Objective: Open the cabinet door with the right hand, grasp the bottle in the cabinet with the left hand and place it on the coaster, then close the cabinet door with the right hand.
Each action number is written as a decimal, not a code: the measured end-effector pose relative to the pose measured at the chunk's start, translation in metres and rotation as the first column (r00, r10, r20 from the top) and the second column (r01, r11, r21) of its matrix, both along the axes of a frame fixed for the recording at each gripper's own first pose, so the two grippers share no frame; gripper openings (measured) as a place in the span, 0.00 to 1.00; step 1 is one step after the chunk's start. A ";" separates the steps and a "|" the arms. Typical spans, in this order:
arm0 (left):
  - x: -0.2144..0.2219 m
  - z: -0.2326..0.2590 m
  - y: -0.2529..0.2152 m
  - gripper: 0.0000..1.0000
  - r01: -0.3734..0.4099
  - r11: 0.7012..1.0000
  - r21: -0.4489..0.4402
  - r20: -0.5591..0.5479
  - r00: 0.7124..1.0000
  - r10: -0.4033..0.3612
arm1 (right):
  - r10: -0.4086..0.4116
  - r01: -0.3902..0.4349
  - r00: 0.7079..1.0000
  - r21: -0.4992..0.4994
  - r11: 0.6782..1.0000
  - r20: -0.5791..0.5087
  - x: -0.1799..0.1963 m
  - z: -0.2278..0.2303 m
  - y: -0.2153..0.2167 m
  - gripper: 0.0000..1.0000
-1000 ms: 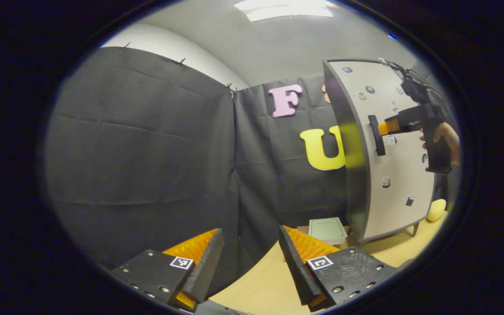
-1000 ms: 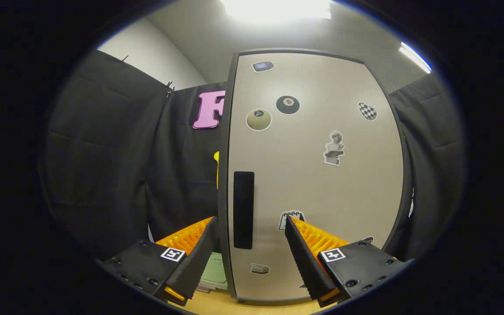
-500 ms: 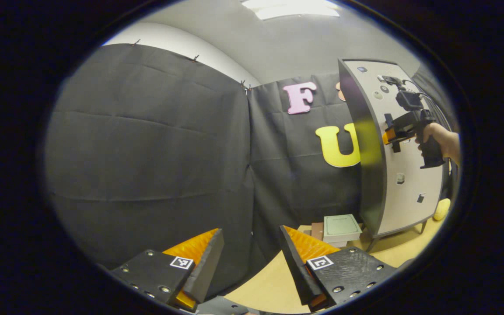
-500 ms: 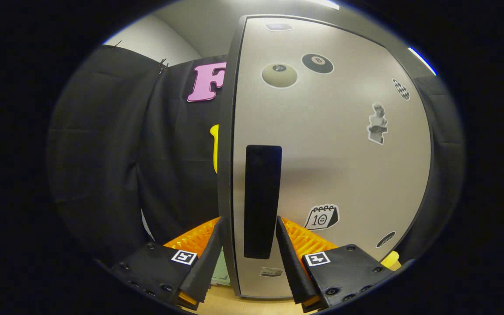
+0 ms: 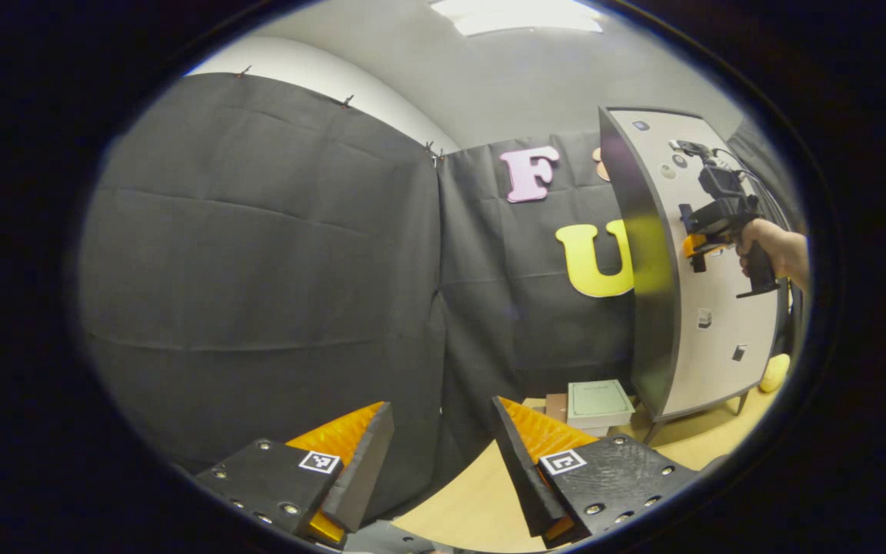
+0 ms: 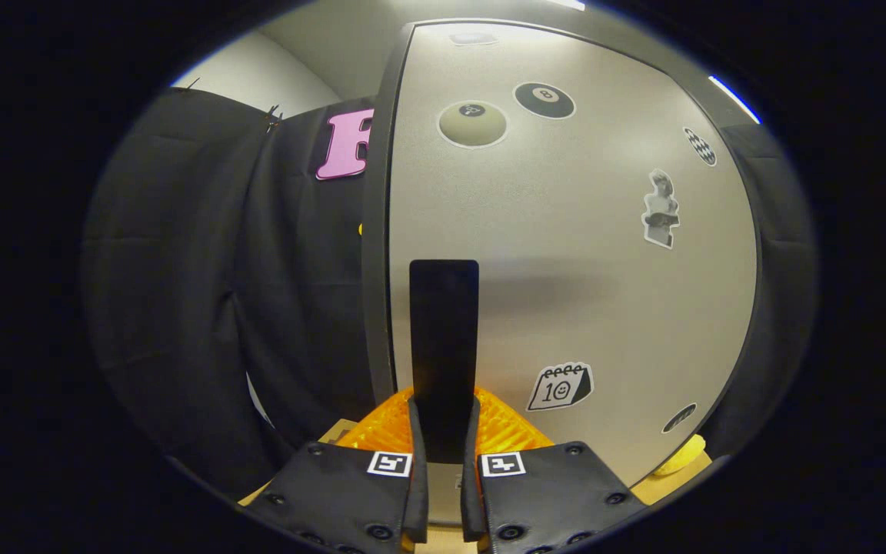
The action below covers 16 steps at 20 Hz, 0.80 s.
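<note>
The cabinet (image 6: 566,254) is pale grey with a dark frame, and its door carries several stickers. In the right gripper view my right gripper (image 6: 443,431) is shut on the door's black vertical handle (image 6: 443,338), one finger on each side. The left gripper view shows the same cabinet (image 5: 708,331) at the far right, door closed, with the right gripper (image 5: 695,245) and the hand (image 5: 777,250) holding it at the handle. My left gripper (image 5: 443,446) hangs open over the wooden table (image 5: 481,496), nothing between its fingers. The bottle is hidden behind the door.
A stack of flat green and brown books or boxes (image 5: 598,402) lies on the table left of the cabinet's legs. A yellow object (image 5: 774,372) sits at the cabinet's right foot. Black cloth walls close the left and the back.
My right gripper moved up to the door and its fingers closed from wide open onto the black handle. The left gripper swung slightly, so the cabinet slid further right in its view.
</note>
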<state>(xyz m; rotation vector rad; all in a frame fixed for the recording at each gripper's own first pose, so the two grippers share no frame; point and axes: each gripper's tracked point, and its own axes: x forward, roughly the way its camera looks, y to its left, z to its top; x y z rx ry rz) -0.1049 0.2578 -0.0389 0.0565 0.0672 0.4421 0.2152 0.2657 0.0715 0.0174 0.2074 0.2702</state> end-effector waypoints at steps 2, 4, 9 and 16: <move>0.007 0.003 -0.006 0.77 0.015 1.000 0.003 0.010 1.000 -0.015 | 0.026 -0.026 1.000 0.000 1.000 -0.001 -0.002 -0.001 -0.001 0.12; 0.017 0.004 -0.011 0.79 0.034 0.999 0.000 0.016 0.999 -0.034 | 0.055 -0.055 0.998 0.006 0.998 -0.012 -0.008 -0.001 -0.002 0.12; 0.028 0.008 -0.031 0.79 0.093 0.996 -0.006 0.034 0.995 -0.093 | 0.127 -0.126 0.992 0.027 0.992 -0.021 -0.036 0.004 -0.007 0.11; 0.053 0.018 -0.079 0.77 0.229 0.973 0.007 0.061 0.971 -0.229 | 0.189 -0.188 0.981 0.042 0.981 -0.033 -0.065 0.007 -0.021 0.12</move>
